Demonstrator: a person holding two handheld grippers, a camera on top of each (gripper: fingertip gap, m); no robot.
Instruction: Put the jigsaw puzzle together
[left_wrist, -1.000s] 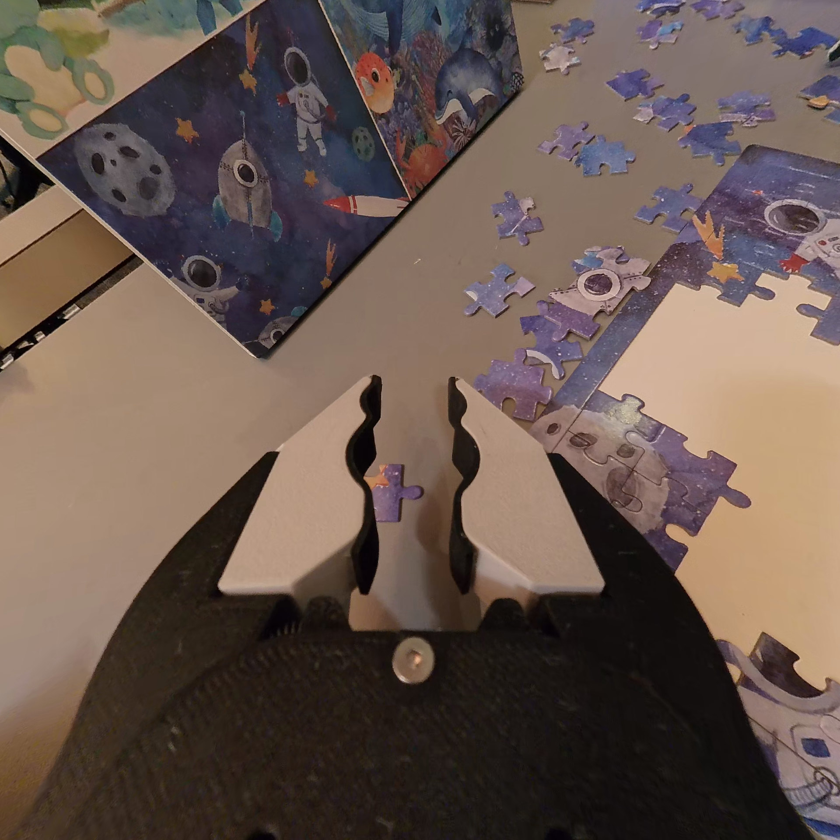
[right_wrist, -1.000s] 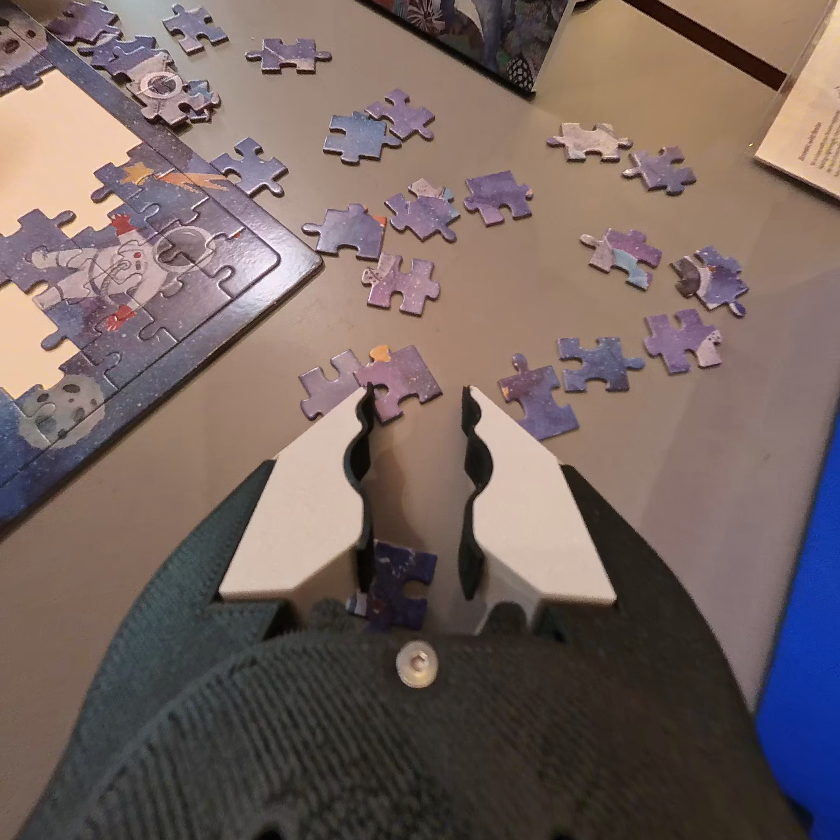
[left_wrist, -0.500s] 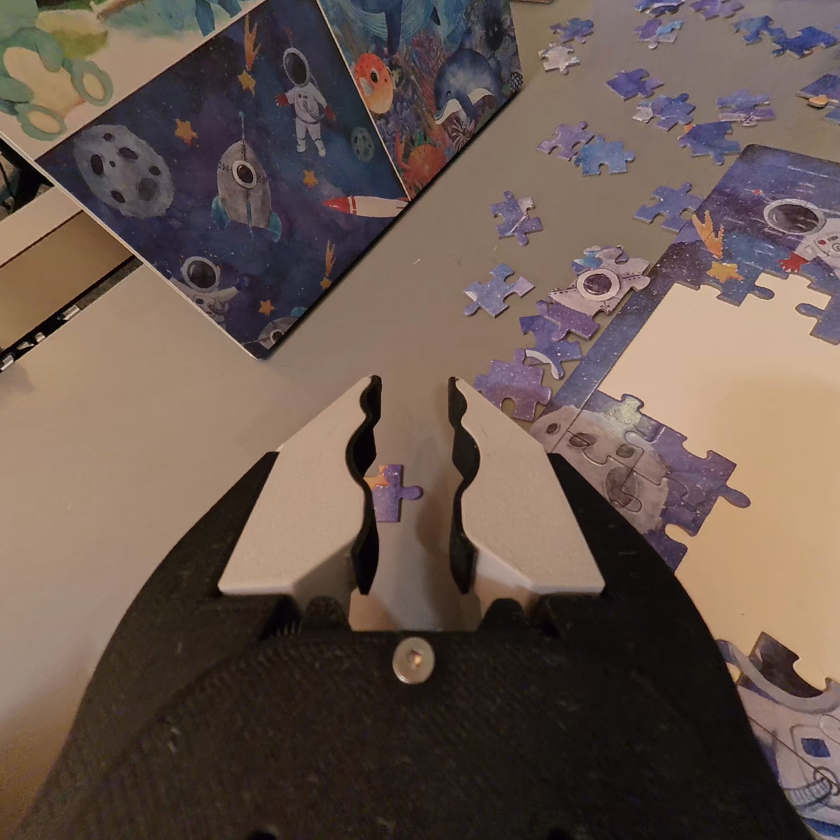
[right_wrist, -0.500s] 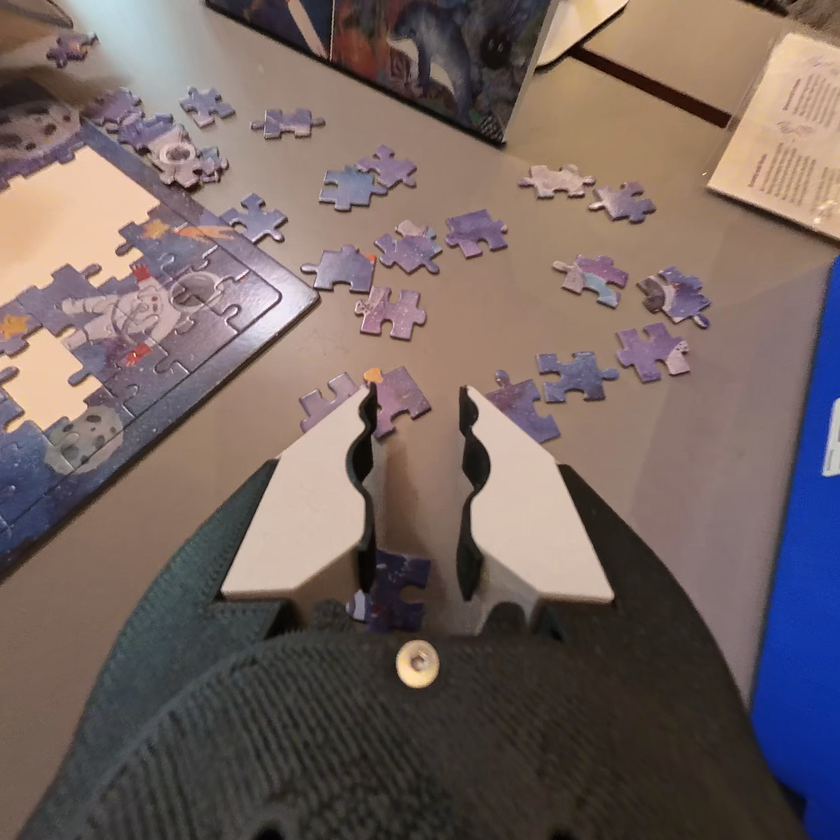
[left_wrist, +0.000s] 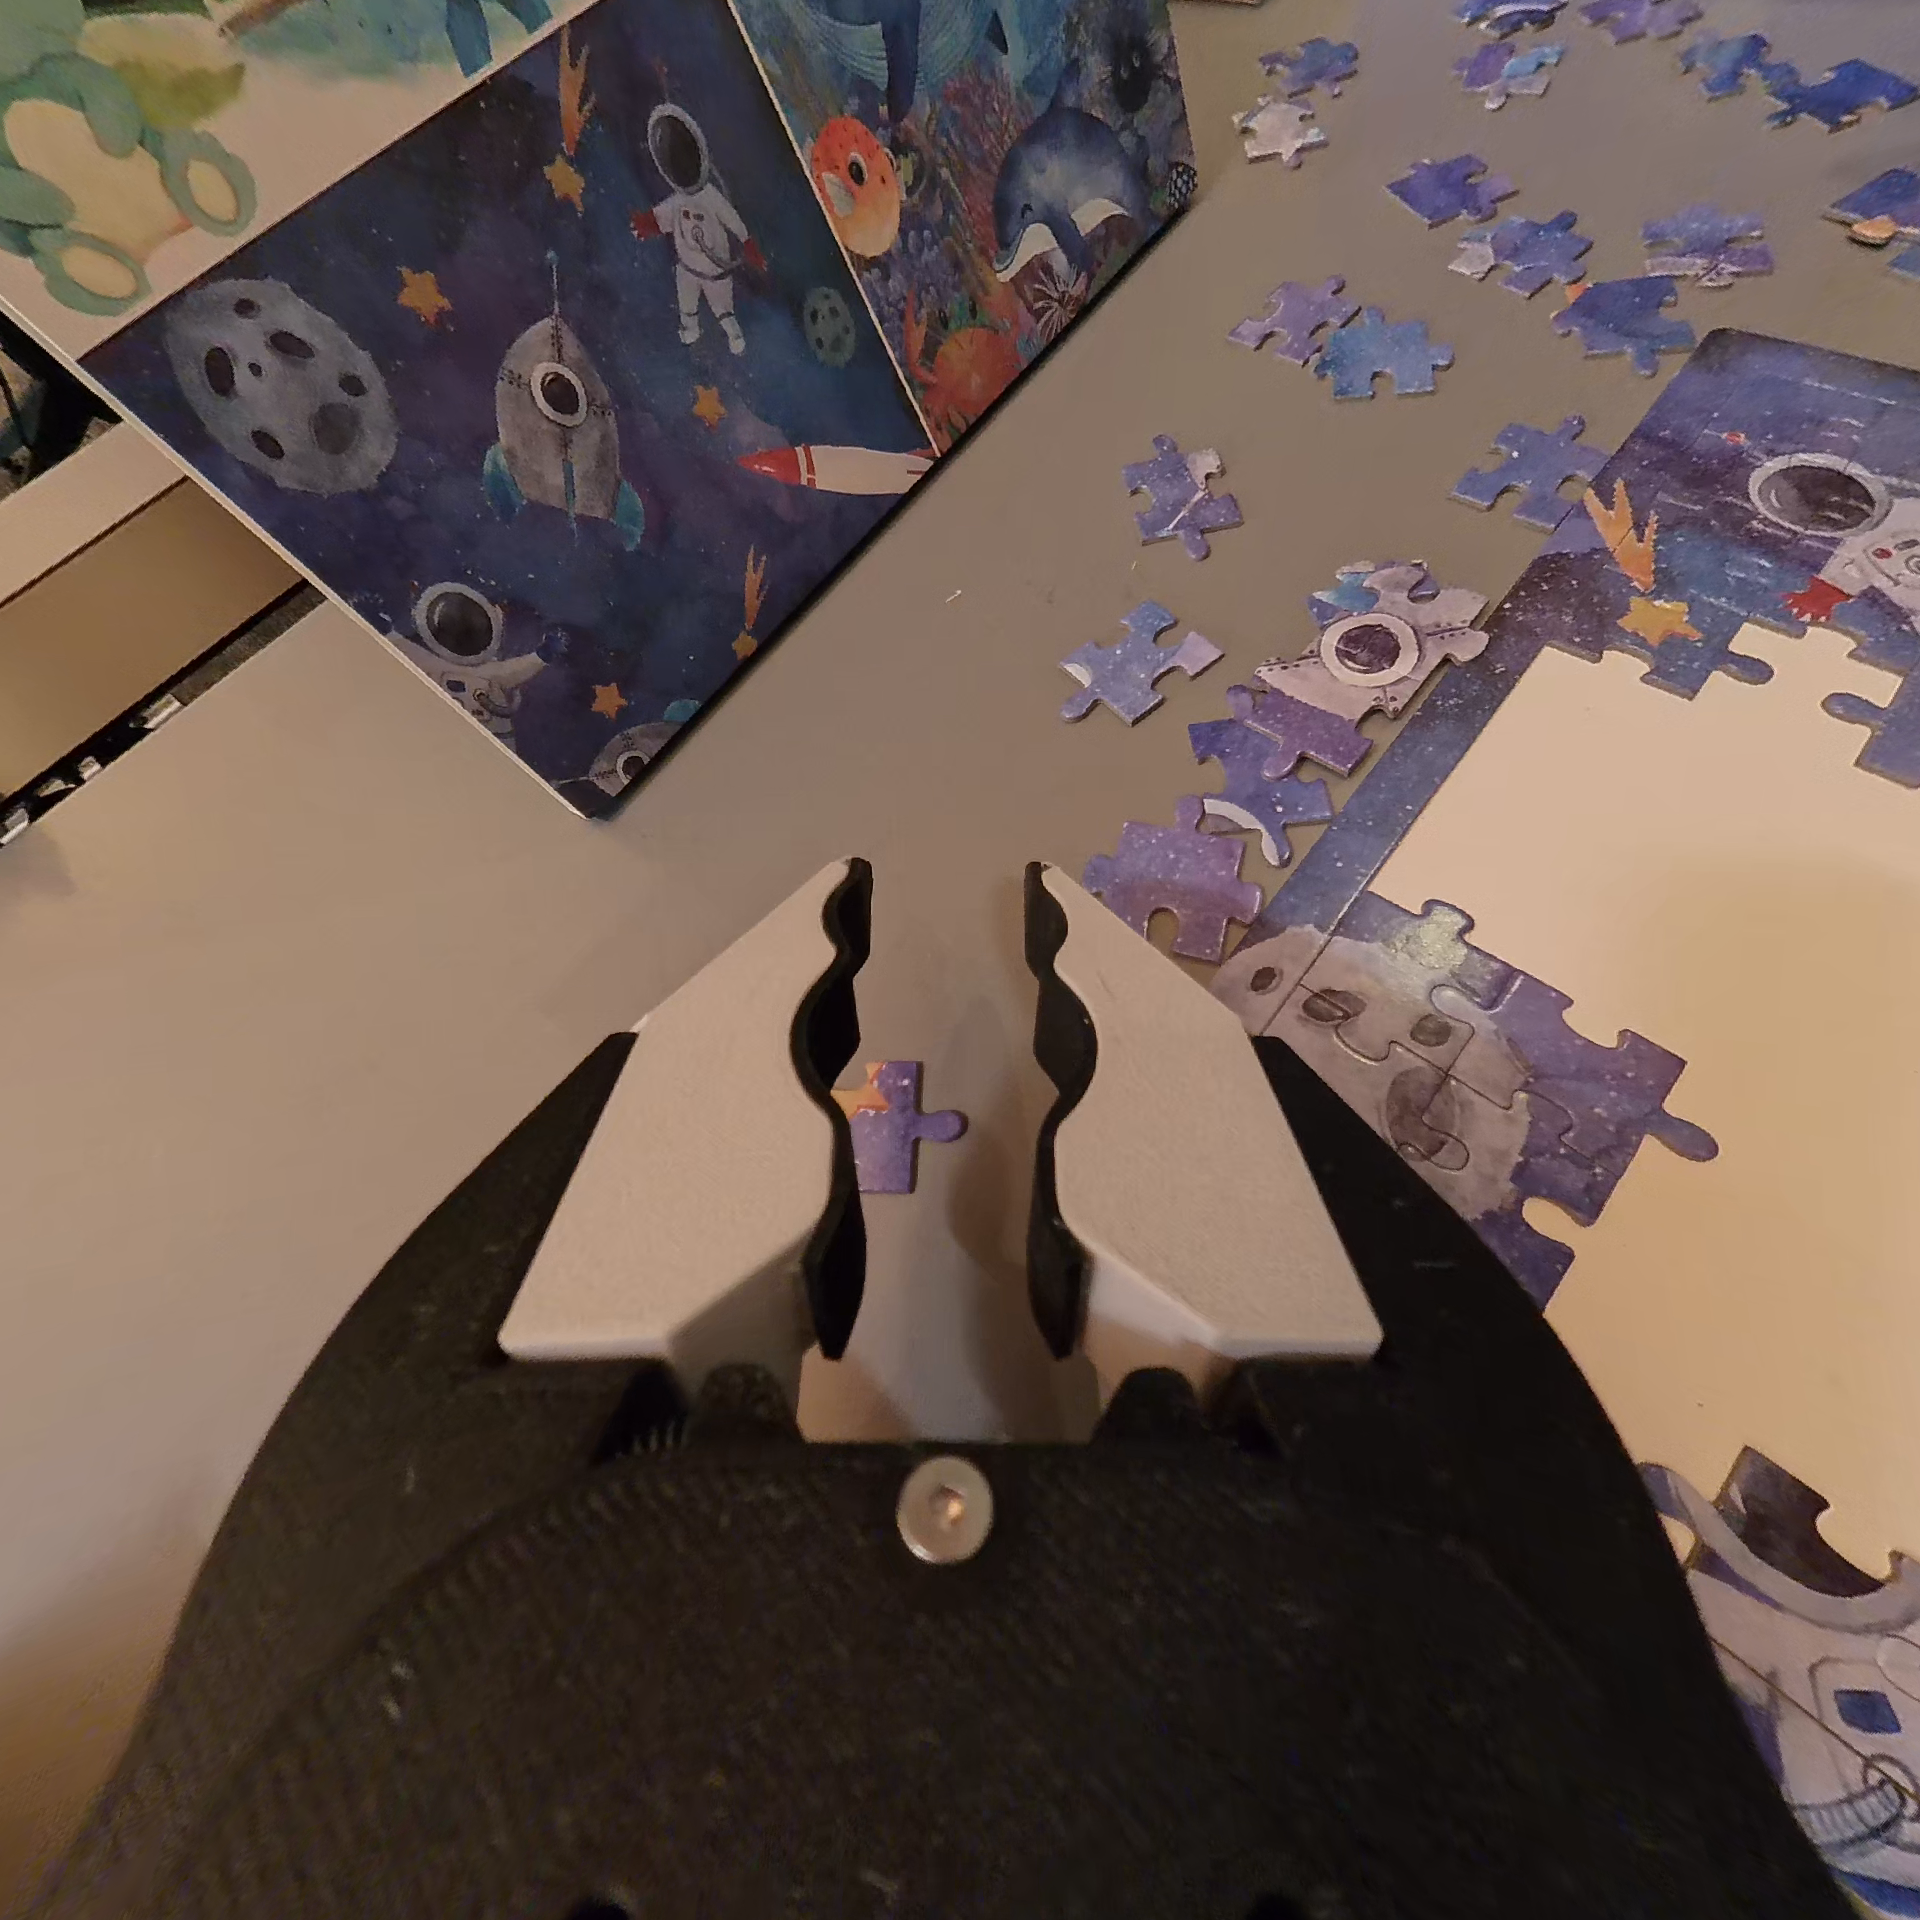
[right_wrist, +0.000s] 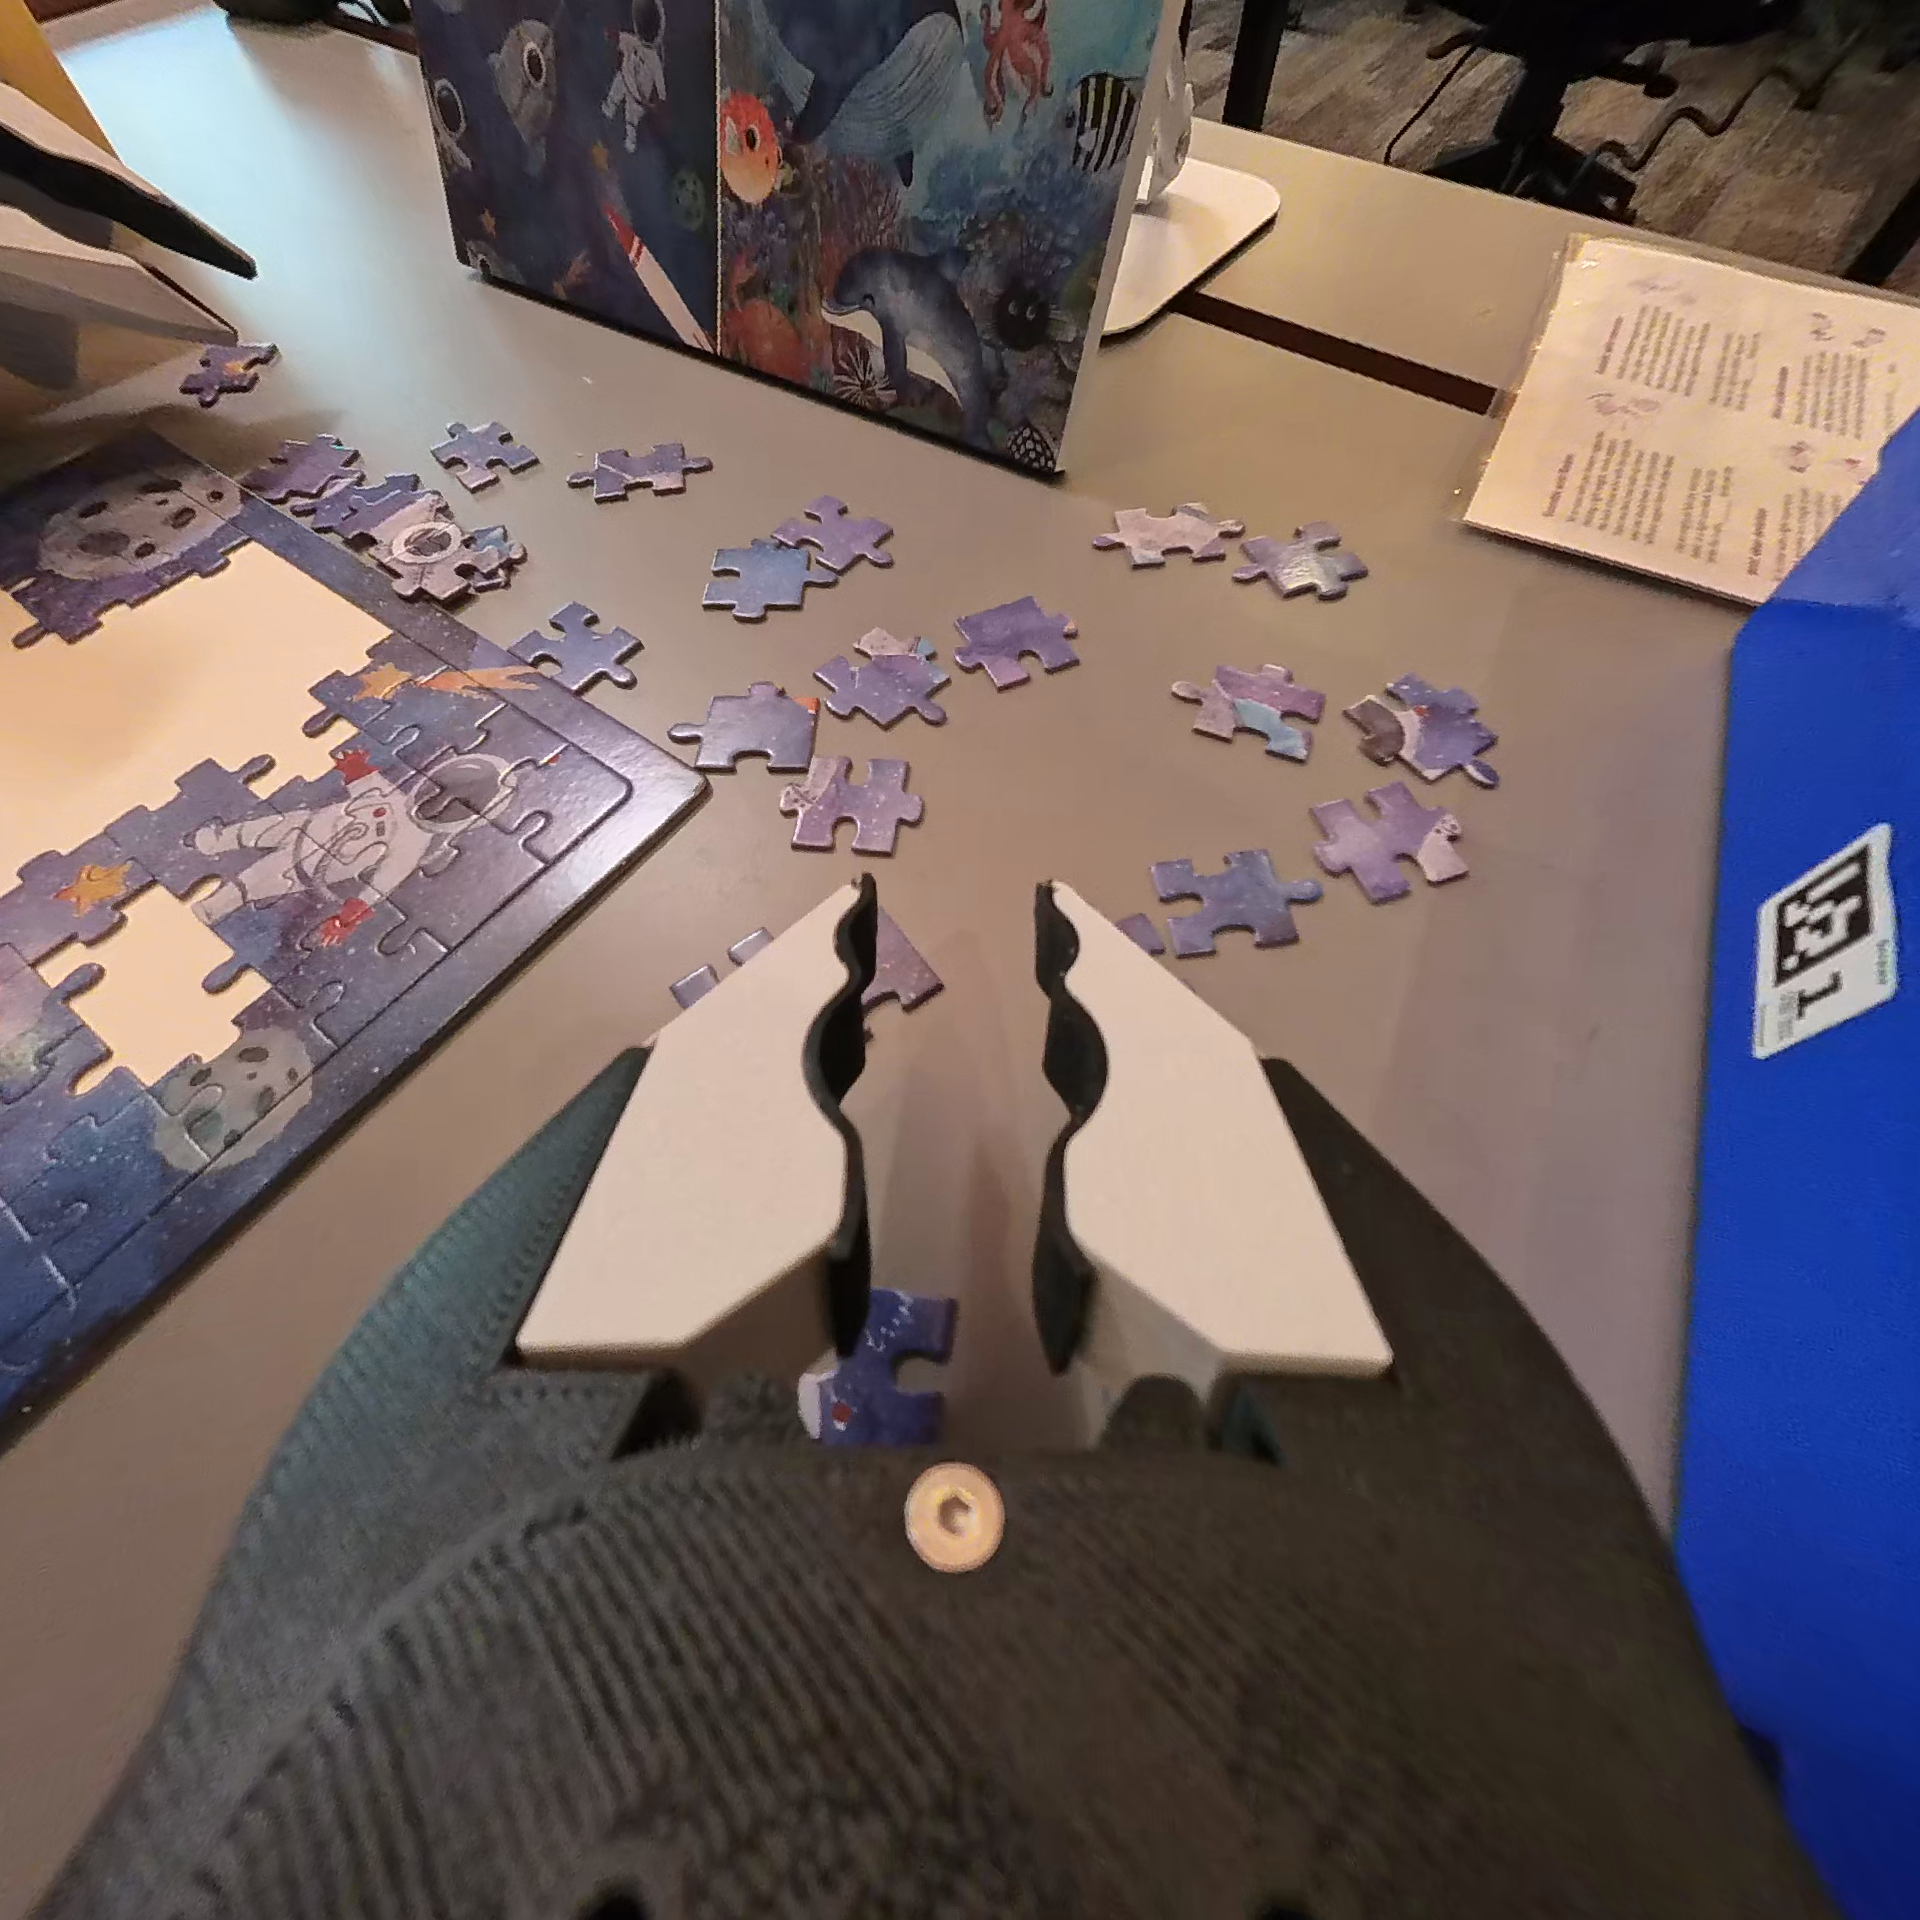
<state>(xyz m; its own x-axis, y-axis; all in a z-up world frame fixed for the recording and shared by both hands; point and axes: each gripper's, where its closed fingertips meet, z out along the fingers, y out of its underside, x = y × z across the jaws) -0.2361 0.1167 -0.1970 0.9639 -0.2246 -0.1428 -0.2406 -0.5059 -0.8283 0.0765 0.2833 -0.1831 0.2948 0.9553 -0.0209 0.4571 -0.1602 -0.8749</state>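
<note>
Grey table (right_wrist: 1039, 831) is strewn with loose purple puzzle pieces (right_wrist: 852, 802) beside a part-built space puzzle (right_wrist: 343, 831); both the left gripper (left_wrist: 948, 873) and right gripper (right_wrist: 956, 894) are seen with jaws parted, nothing clamped, a small piece (left_wrist: 894, 1127) lying between the left one's fingers

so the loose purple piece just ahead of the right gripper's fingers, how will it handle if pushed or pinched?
The loose purple piece lies flat and thin on the smooth grey table, so it probably slides rather than tips. It looks like stiff card, likely very light. Its low edge offers little to pinch.
</note>
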